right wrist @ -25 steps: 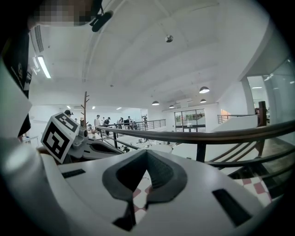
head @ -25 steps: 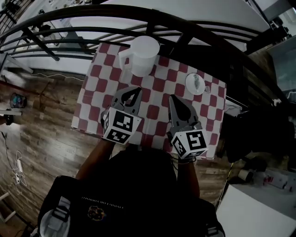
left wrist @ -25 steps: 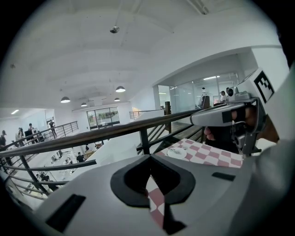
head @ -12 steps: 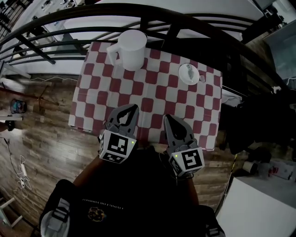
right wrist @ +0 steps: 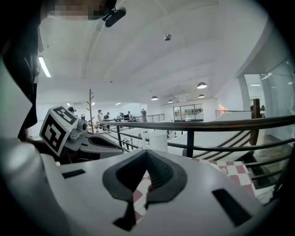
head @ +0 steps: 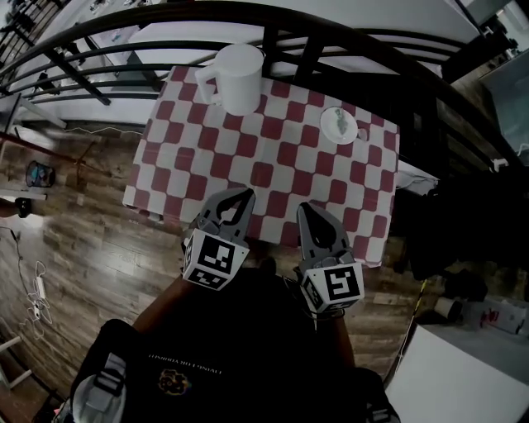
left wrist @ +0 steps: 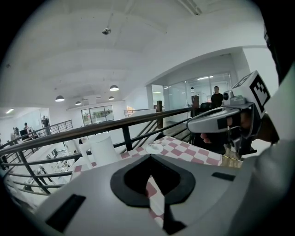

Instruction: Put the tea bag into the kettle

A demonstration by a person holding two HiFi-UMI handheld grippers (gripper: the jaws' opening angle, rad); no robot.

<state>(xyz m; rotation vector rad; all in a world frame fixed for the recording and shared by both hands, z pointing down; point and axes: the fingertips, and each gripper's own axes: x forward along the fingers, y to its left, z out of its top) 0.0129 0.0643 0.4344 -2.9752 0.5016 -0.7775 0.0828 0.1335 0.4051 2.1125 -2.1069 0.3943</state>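
A white kettle (head: pixel 240 78) with a handle on its left stands at the far edge of the red-and-white checked table (head: pixel 273 161). The tea bag (head: pixel 341 122) lies on a small white saucer (head: pixel 339 125) at the far right. Both grippers hover at the table's near edge, well short of both. My left gripper (head: pixel 245 193) is shut and empty, and so is my right gripper (head: pixel 304 206). The left gripper view looks over its shut jaws (left wrist: pixel 150 156) at the kettle (left wrist: pixel 102 150) and saucer (left wrist: pixel 153 148). In the right gripper view the kettle (right wrist: pixel 158 142) stands beyond the shut jaws (right wrist: pixel 146 152).
A black metal railing (head: pixel 273 25) runs just behind the table's far edge. Wooden floor (head: pixel 83 240) lies to the left, below the table. Dark items (head: pixel 450 240) and a white surface (head: pixel 463 380) sit to the right.
Both grippers have drawn back from over the tablecloth to the table's near edge. Both stay shut and empty; kettle and saucer have not moved.
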